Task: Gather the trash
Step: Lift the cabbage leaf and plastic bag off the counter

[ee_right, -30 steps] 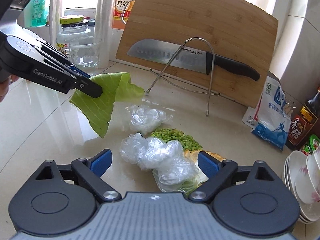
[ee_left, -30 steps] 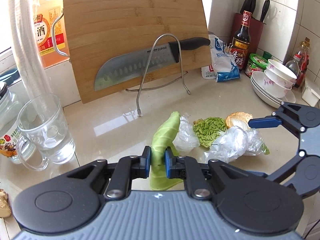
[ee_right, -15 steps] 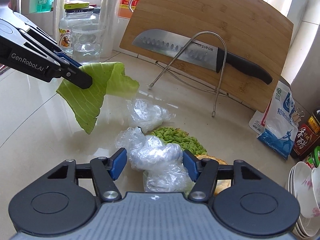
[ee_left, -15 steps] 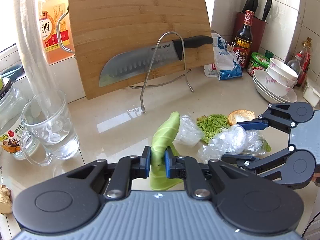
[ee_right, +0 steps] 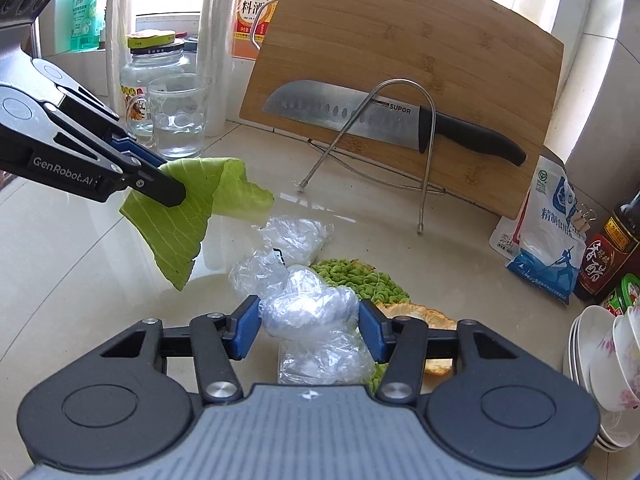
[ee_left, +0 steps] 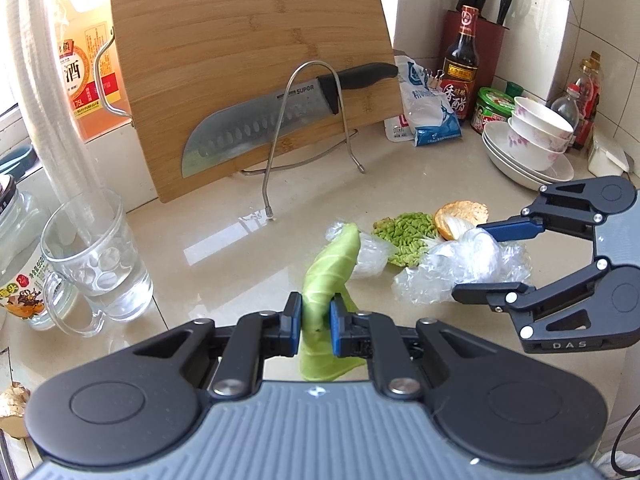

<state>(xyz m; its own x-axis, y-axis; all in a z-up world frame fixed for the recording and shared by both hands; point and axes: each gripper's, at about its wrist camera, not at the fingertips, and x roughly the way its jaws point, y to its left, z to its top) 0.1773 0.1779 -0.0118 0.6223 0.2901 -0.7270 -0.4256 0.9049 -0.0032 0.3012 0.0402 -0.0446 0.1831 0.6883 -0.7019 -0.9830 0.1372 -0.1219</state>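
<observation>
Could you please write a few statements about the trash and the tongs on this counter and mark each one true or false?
1. The left tongs are clamped on the cabbage leaf. True.
2. The right tongs are empty. False: a wad of clear plastic wrap sits between their pads, onto which they have just been closing.
3. The knife lies flat on the counter. False: it rests in a wire rack against the cutting board.
4. The glass mug stands upright. True.
5. The bowls are stacked on plates. True.
</observation>
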